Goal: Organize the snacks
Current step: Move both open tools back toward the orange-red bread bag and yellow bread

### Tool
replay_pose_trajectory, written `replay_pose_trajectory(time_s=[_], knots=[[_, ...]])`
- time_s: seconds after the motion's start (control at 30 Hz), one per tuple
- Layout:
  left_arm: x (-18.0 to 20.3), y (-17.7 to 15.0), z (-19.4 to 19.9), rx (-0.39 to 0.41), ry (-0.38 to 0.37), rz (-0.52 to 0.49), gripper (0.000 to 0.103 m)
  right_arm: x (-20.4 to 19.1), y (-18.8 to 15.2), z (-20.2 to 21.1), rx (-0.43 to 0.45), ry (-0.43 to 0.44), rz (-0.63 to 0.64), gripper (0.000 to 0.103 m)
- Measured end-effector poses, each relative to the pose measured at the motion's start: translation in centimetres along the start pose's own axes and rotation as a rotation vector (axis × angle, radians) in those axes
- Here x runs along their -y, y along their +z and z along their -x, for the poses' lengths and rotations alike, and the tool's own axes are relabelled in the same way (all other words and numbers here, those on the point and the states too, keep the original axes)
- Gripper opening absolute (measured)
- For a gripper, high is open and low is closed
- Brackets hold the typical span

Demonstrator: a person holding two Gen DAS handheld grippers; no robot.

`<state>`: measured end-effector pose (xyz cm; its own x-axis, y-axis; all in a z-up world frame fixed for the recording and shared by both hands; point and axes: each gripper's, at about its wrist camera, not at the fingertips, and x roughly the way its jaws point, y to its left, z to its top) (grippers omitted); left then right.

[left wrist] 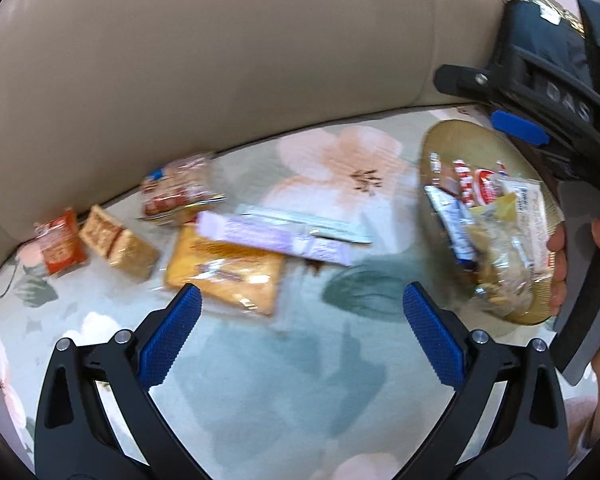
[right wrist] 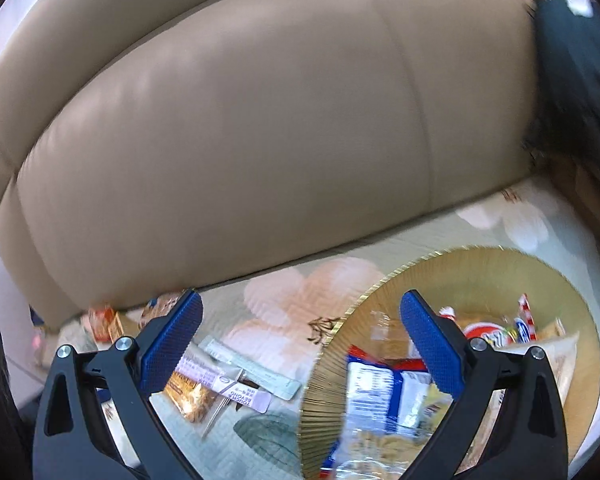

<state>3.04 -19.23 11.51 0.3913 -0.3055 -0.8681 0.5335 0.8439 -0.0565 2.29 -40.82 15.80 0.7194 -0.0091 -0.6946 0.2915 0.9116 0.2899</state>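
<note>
Fingers wide apart, nothing held, on left gripper point(left wrist: 302, 304) and right gripper point(right wrist: 302, 314) | gold plate point(right wrist: 480, 272) heaped with wrapped snacks on floral cloth point(left wrist: 260, 380) | loose packets point(left wrist: 224, 268) left of plate | right gripper hovers over plate

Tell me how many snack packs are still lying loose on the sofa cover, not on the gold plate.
6: red packet far left, wafer pack beside it, cookie pack behind, orange pack nearest, purple bar atop it, pale strip behind. Others may be hidden.

Floral sofa seat point(left wrist: 260, 360) with loose snack packets point(left wrist: 224, 268) and gold dish point(right wrist: 480, 272).
</note>
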Motion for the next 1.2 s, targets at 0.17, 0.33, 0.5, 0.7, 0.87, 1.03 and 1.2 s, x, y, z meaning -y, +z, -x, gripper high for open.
replay_pose_trajectory(time_s=[0.17,0.33,0.5,0.7,0.87,1.03,1.2], knots=[[-3.7,-0.1,0.9,0.003,0.044,0.018,0.1,-3.2,-0.6,-0.7,-0.011,-0.021,0.132,0.098],[-7.9,-0.6,2.1,0.018,0.121,0.009,0.1,-5.4,-1.5,-1.7,-0.043,-0.042,0.209,0.098],[-13.2,-1.7,1.7,-0.033,0.175,0.06,0.1,-7.1,-2.7,-2.8,-0.09,0.05,0.166,0.098],[-19.8,-1.0,0.7,-0.013,0.188,0.219,0.1,-8.8,-4.5,-5.7,-0.211,0.113,0.121,0.098],[-23.5,-1.0,-2.4,-0.022,0.178,0.305,0.1,-10.9,-6.3,-7.7,-0.279,0.08,0.24,0.098],[-25.3,-1.9,-5.2,-0.027,0.141,0.34,0.1,-12.8,-7.8,-9.3,-0.335,0.076,0.355,0.098],[-26.0,-1.8,-7.3,-0.007,0.112,0.328,0.1,-14.0,-9.8,-11.5,-0.411,0.054,0.435,0.098]])
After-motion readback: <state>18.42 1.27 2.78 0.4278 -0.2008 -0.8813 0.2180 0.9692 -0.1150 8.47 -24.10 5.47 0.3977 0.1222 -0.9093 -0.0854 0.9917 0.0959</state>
